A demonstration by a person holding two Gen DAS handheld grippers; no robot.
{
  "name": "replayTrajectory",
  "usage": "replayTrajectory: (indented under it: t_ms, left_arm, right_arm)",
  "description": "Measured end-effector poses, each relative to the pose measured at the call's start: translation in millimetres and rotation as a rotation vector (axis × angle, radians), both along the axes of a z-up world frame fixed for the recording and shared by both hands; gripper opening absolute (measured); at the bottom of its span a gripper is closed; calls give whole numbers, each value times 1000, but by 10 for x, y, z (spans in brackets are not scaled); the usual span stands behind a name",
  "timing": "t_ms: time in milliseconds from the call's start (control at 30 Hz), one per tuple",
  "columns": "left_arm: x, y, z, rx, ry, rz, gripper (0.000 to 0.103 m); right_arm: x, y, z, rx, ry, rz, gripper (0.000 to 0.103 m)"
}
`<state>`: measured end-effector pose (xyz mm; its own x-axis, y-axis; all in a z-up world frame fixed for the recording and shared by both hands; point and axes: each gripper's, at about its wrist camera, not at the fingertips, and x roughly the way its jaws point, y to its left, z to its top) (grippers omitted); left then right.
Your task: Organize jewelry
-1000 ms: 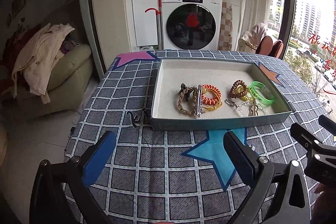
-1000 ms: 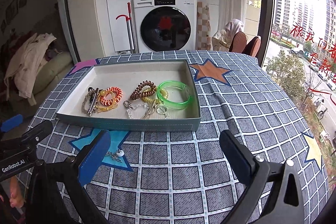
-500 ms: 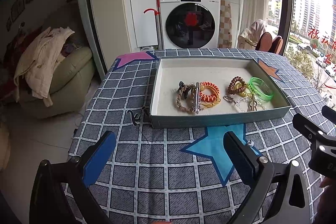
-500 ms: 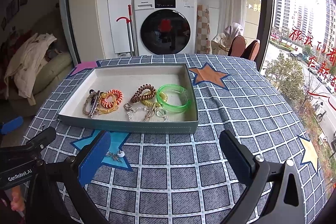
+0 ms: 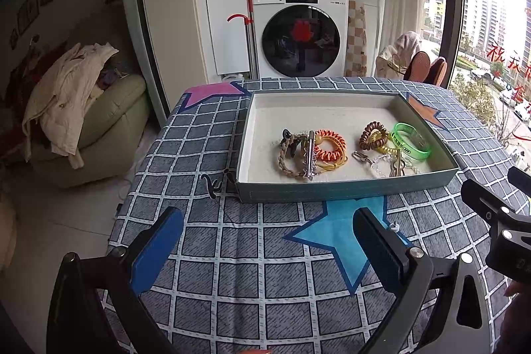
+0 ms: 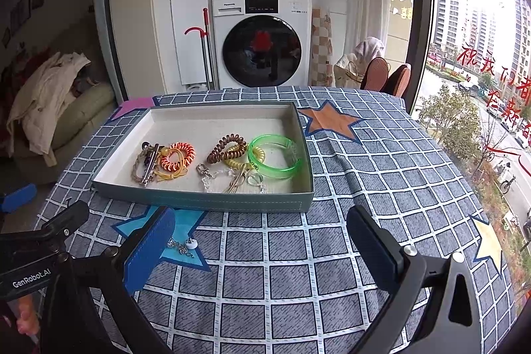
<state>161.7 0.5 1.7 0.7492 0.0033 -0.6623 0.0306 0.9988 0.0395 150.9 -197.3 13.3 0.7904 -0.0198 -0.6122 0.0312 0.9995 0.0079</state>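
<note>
1. Right wrist view: checked fabric tablecloth (image 6: pixel 348 241) carries a shallow rectangular cardboard tray (image 6: pixel 205 203) holding coiled bands and a glossy green bangle (image 6: pixel 275 156).
2. Right gripper (image 6: pixel 260 241) and left gripper (image 5: pixel 267 249) hover, fingers spread, empty.
3. Probably next: pinching the small chain earring (image 6: pixel 184 246), loose on the blue star, near the tray.

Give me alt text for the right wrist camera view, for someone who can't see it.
A shallow grey tray on a blue checked tablecloth holds coil bracelets, a green bangle and a keychain. The open right claw hovers in front of it, and a small chain with a white bead lies outside the tray on a blue star.
</note>
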Motion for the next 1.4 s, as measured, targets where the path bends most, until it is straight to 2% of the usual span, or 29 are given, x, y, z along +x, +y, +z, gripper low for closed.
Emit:
replayTrajectory:
  t_ms: [1400]
  left_arm:
    - [-3,28,-17,1,4,5,103]
  right_arm:
    - [21,30,27,4,-2,2,103]
